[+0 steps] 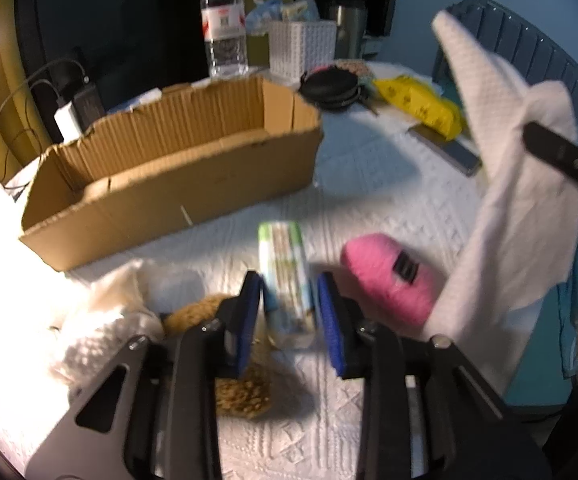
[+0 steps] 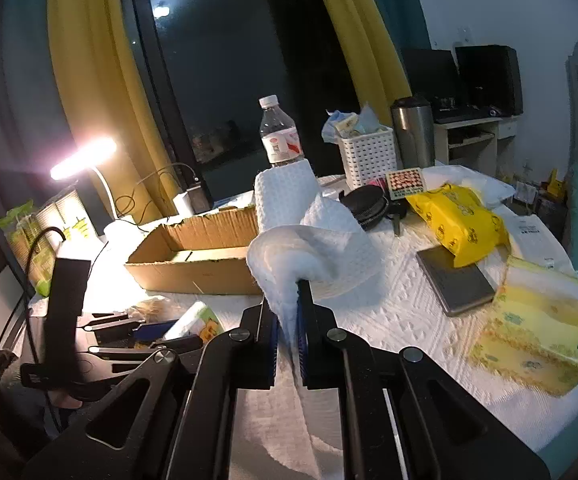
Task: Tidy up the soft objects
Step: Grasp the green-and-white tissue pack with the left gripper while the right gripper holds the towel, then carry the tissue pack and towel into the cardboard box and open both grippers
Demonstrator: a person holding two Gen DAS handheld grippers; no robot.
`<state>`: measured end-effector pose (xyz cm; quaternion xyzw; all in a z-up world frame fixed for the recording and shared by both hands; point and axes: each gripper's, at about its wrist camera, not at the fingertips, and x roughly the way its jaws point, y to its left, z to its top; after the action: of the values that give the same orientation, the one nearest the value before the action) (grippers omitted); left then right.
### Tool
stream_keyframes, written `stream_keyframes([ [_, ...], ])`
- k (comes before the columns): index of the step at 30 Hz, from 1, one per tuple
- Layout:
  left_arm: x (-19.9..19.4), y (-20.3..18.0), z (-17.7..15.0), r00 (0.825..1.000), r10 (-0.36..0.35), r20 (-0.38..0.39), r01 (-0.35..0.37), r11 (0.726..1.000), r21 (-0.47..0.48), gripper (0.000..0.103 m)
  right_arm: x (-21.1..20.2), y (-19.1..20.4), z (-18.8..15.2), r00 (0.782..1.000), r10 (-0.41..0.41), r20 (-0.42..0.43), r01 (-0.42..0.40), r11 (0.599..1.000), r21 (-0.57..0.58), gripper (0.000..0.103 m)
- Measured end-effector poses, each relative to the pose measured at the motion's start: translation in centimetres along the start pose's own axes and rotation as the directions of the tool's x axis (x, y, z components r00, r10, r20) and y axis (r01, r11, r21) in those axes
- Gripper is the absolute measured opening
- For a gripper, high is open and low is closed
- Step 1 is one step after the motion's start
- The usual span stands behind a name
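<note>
My left gripper [image 1: 289, 316] has its blue pads on both sides of a small tissue pack [image 1: 287, 276] and is shut on it just above the table. A pink soft roll [image 1: 389, 276] lies to its right, a tan sponge [image 1: 241, 392] and a white fluffy cloth [image 1: 101, 320] to its left. My right gripper [image 2: 289, 320] is shut on a white towel [image 2: 313, 240], held up in the air; the towel also hangs at the right of the left wrist view [image 1: 513, 184]. The open cardboard box [image 1: 177, 168] stands behind, also in the right wrist view [image 2: 193, 256].
A water bottle [image 1: 225, 24], a white basket [image 1: 301, 46], a black round case [image 1: 331, 88], a yellow bag [image 1: 421, 104] and a phone [image 1: 449, 148] sit at the back. A yellow tissue box [image 2: 537, 340], a grey notebook [image 2: 457, 280] and a lit lamp [image 2: 85, 158] are also there.
</note>
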<state>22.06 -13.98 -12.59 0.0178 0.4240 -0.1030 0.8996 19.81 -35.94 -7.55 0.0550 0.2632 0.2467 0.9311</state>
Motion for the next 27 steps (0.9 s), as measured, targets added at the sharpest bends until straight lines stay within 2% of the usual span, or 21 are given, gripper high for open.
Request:
stream_keyframes([
  [3,-1.4,0.6,0.5,0.999,-0.012,0.040,0.012,1.000,-0.004,0.022,0.3,0.8,0.8,1.000,0.006,0.012,-0.006,1.000,-0.016,0.009],
  [5,-1.8,1.1,0.9,0.998,-0.003,0.057,0.004,1.000,-0.001,0.021,0.4,1.4,1.4,1.000,0.010,0.024,-0.009,1.000,-0.030,0.009],
  [8,-1.2,1.9,1.0,1.000,-0.015,0.023,0.015,1.000,-0.013,0.021,0.6,2.2,2.6,0.999,0.015,0.048,-0.012,0.998,-0.054,0.009],
  [16,0.1,1.3,0.4,0.998,-0.050,-0.023,0.050,0.999,0.002,0.041,1.3,3.3,3.6,0.998,0.014,0.056,-0.009,0.997,-0.072,0.009],
  [21,2.0,0.8,0.0,0.997,-0.050,-0.061,0.051,0.998,0.024,0.042,1.2,3.3,3.4,0.999,0.005,0.047,-0.002,0.997,-0.072,0.009],
  [23,2.5,0.7,-0.3,0.994,-0.081,-0.071,0.082,0.996,0.017,0.040,1.0,3.1,3.5,0.999,0.001,0.049,0.003,0.997,-0.071,0.009],
  [24,2.6,0.6,-0.3,0.994,-0.079,-0.072,0.080,0.997,0.021,0.030,0.9,3.1,3.5,0.999,-0.002,0.051,0.006,0.997,-0.071,0.009],
  [25,2.6,0.6,-0.2,0.994,-0.081,-0.069,0.083,0.996,0.023,0.027,0.8,3.0,3.6,0.999,-0.004,0.052,0.008,0.997,-0.072,0.009],
  [27,2.2,0.7,0.0,0.995,-0.090,-0.048,0.091,0.996,0.020,0.026,0.8,2.8,3.7,0.999,-0.008,0.054,0.012,0.997,-0.073,0.009],
])
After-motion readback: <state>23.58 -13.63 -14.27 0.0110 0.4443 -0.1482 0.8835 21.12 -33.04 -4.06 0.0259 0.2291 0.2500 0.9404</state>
